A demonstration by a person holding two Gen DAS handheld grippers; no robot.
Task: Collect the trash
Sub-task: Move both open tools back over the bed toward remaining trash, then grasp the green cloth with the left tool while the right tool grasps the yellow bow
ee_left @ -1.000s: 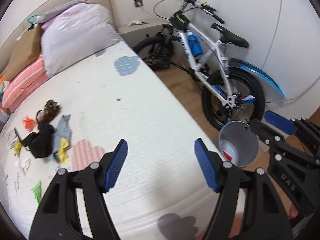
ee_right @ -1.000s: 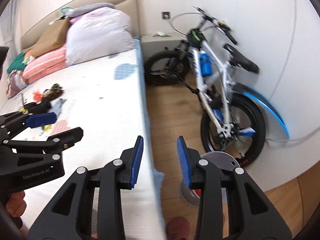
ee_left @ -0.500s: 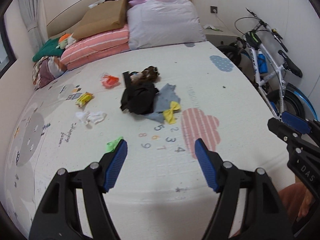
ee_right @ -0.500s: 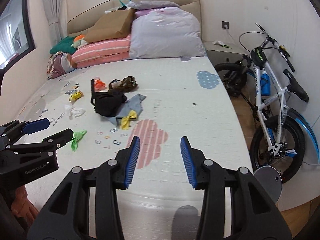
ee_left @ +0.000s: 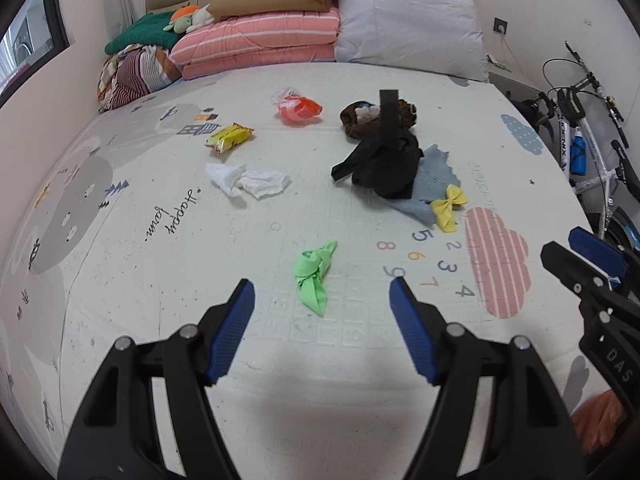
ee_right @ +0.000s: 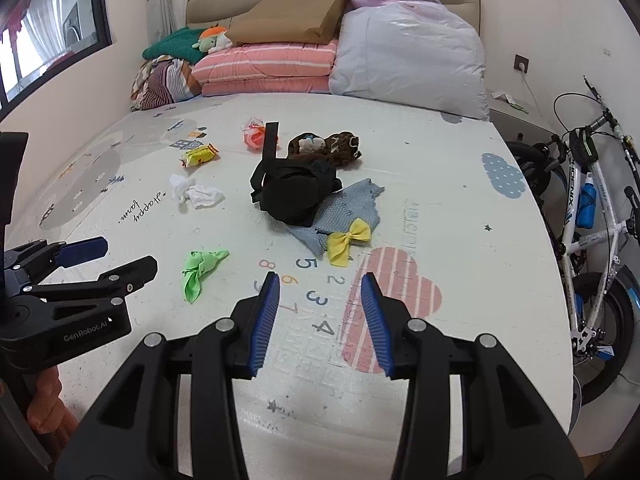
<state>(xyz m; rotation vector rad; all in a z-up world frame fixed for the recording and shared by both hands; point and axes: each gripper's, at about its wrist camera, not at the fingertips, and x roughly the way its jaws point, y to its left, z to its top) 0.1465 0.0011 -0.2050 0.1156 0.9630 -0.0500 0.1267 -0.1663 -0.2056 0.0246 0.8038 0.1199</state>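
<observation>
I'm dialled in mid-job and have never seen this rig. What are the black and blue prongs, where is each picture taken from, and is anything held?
No robot: a person holds a two-finger gripper in each hand, each with a camera looking along its fingers. One view frames the left gripper, the other the right gripper. Both are open and empty; the right has just been opening. On the bed's play mat lie a green scrap, white tissue, a yellow wrapper, a red bag and a pile of clothes.

Bed [ee_left: 160,264]: green scrap [ee_left: 314,270], tissue [ee_left: 248,180], yellow wrapper [ee_left: 229,138], clothes [ee_left: 390,160].
</observation>
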